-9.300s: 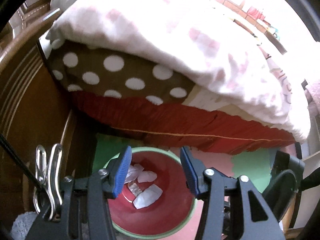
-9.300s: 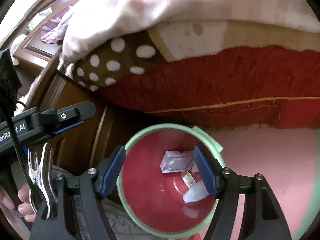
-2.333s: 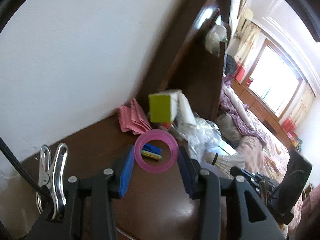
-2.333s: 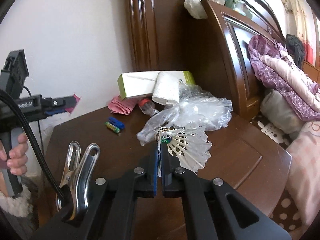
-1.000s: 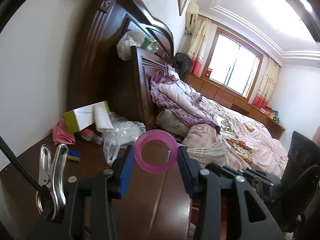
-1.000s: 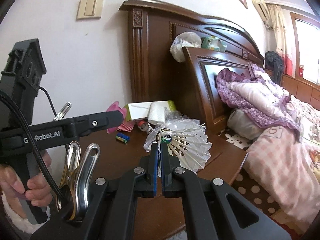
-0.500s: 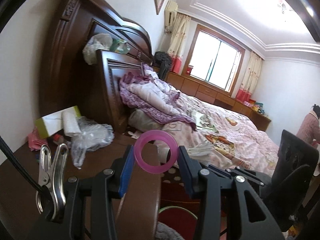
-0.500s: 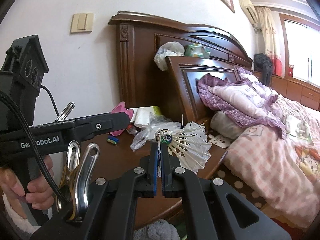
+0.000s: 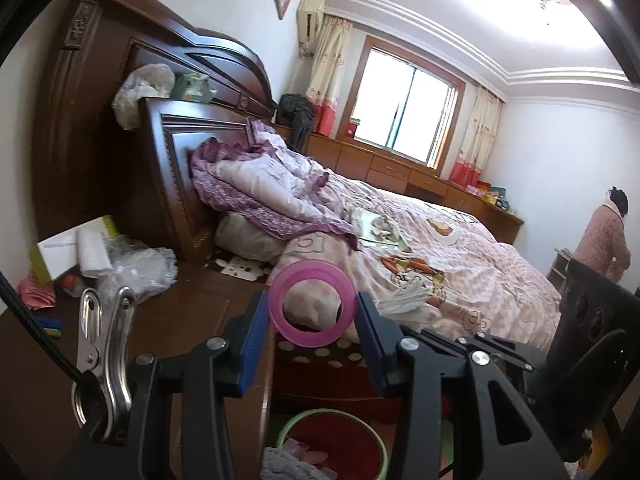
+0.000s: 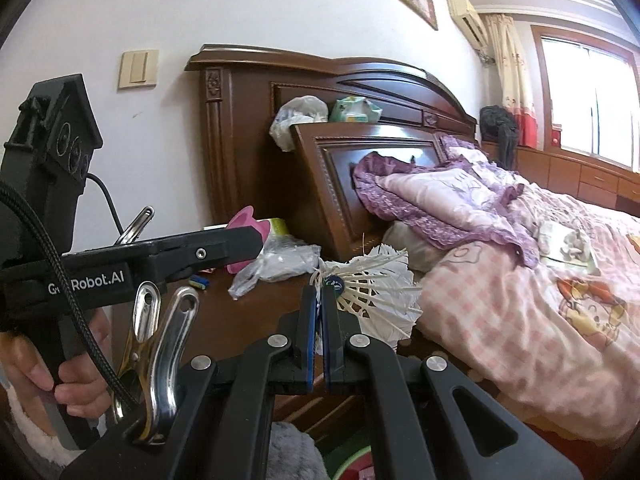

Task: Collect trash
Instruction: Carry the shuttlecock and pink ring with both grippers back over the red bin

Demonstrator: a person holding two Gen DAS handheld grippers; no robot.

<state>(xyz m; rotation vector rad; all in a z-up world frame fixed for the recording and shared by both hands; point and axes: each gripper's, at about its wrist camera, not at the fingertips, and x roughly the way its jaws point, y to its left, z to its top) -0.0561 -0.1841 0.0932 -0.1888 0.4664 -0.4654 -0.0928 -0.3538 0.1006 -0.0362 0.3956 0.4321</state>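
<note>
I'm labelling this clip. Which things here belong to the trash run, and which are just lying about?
Job: pink ring in left gripper; shuttlecock in right gripper; bin.
Lying about: plastic bag, green box, quilt.

Open air above bin, nightstand edge crowding left, bedside right, gap seemingly narrow

Rumpled bed, wooden headboard, window
</note>
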